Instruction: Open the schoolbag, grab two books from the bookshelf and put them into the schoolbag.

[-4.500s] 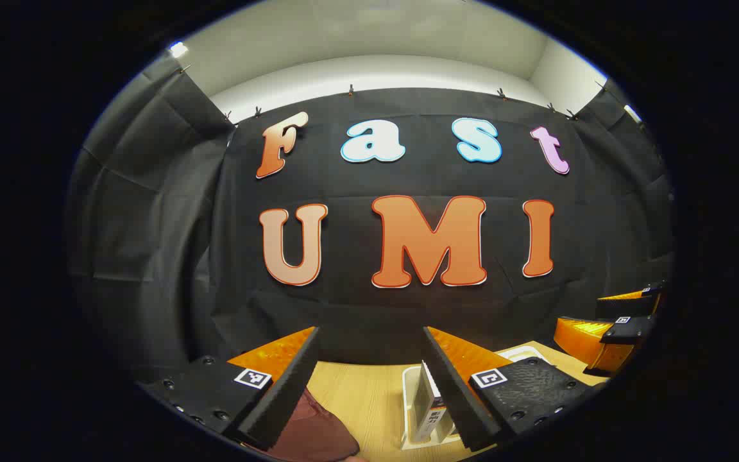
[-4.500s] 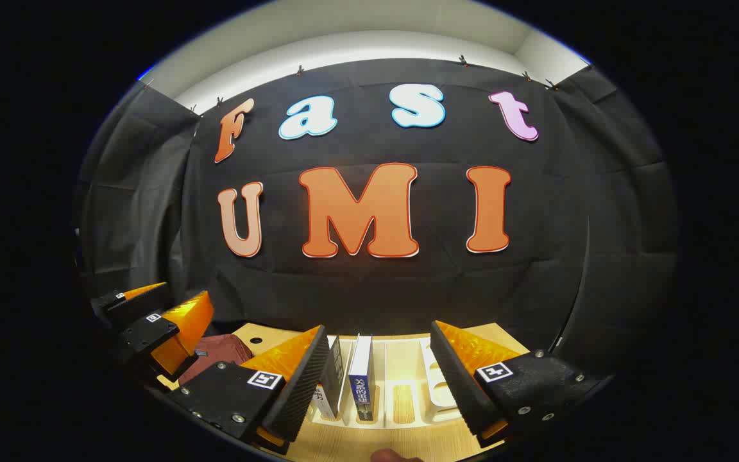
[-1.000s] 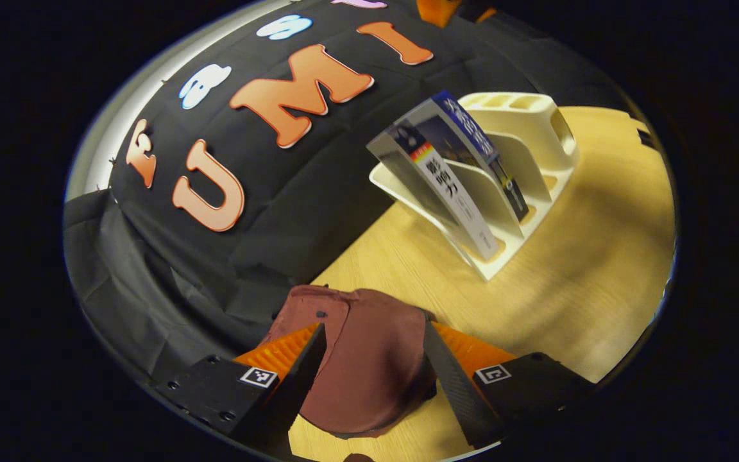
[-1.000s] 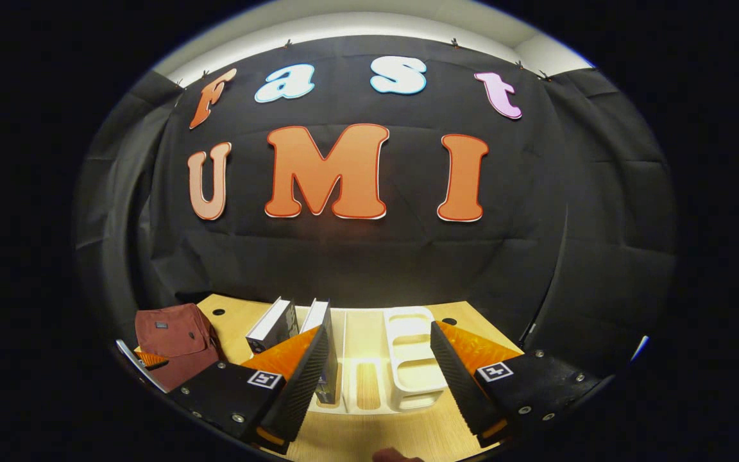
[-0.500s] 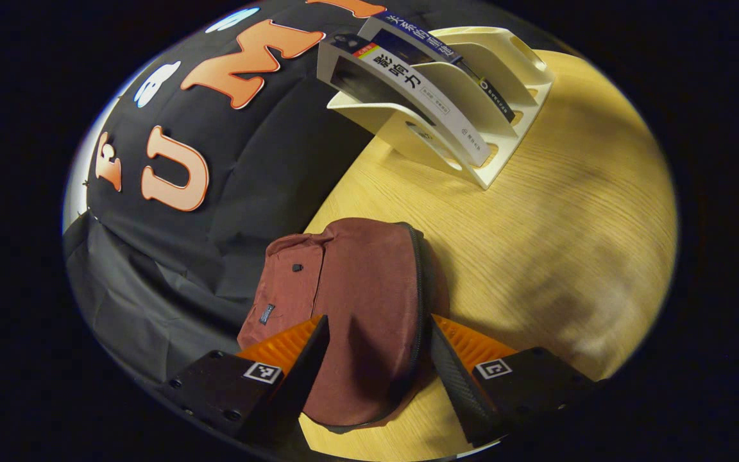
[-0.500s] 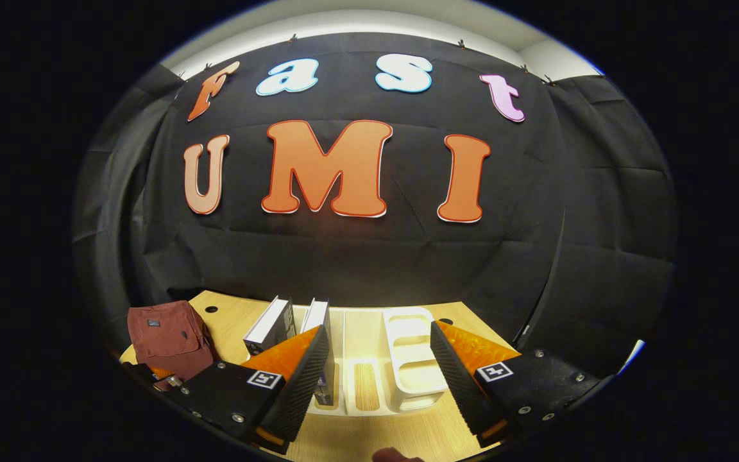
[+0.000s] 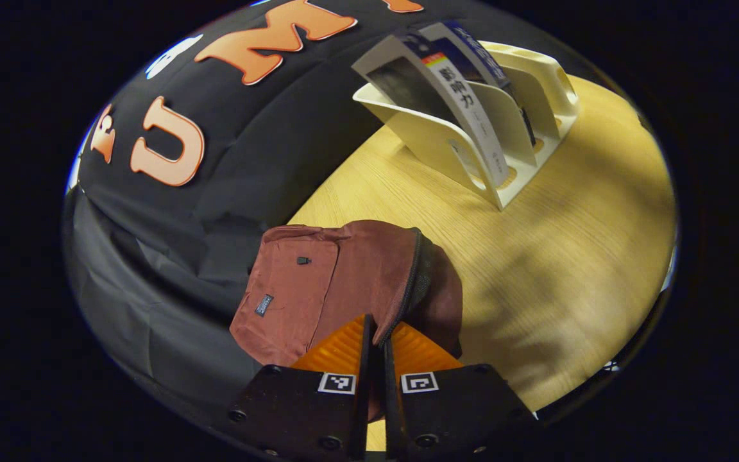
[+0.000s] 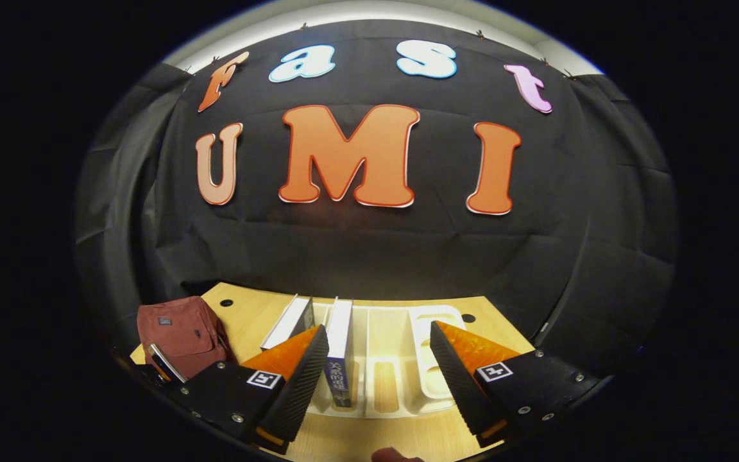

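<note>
A pale wooden tabletop [image 7: 575, 244] carries a maroon fabric schoolbag [image 7: 318, 289] lying flat near the black cloth wall, its front pocket bearing a small dark tag and a dark snap, a dark zipper track curving along its upper edge. Well apart from it, farther along the tabletop, stands a cream plastic bookshelf [image 7: 446, 147] with slanted dividers; two books lean in its slots, a grey-and-white book [image 7: 466, 109] at the near end and a blue-spined book [image 7: 472, 45] just behind it. In the left gripper view, the left gripper [image 7: 376, 340] has its orange-backed fingers drawn nearly together on the schoolbag's near zippered edge, pinching the fabric by the zipper. In the right gripper view, the right gripper [image 8: 379, 359] hangs above the tabletop in front of the bookshelf [image 8: 401, 391] with its fingers spread wide and nothing between them; the schoolbag [image 8: 180, 333] lies off to its left, and the blue-spined book [image 8: 340, 359] stands upright just beside its left finger.
</note>
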Demonstrator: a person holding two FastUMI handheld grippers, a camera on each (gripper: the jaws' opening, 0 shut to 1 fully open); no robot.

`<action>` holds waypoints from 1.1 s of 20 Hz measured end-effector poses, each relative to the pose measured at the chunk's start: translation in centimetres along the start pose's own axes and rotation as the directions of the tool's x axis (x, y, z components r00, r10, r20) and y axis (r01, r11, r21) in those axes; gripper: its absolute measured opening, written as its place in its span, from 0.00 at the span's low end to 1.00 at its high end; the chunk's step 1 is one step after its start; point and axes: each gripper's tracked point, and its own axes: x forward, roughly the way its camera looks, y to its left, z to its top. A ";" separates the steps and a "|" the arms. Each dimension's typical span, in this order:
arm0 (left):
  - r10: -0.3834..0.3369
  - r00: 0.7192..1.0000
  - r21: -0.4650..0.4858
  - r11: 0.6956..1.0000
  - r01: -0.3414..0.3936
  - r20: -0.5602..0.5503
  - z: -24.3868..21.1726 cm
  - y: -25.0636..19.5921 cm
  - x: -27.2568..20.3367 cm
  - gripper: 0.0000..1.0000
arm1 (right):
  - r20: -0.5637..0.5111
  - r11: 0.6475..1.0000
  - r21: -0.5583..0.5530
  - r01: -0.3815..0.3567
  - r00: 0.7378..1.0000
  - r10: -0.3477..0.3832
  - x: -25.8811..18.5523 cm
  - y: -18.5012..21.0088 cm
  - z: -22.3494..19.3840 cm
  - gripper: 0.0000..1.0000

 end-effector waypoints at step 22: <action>-0.390 0.914 -0.155 0.902 0.404 0.111 6.3 19.6 -1.8 0.07 | -0.575 0.986 -0.096 -0.137 0.816 0.057 8.2 11.8 -0.7 0.95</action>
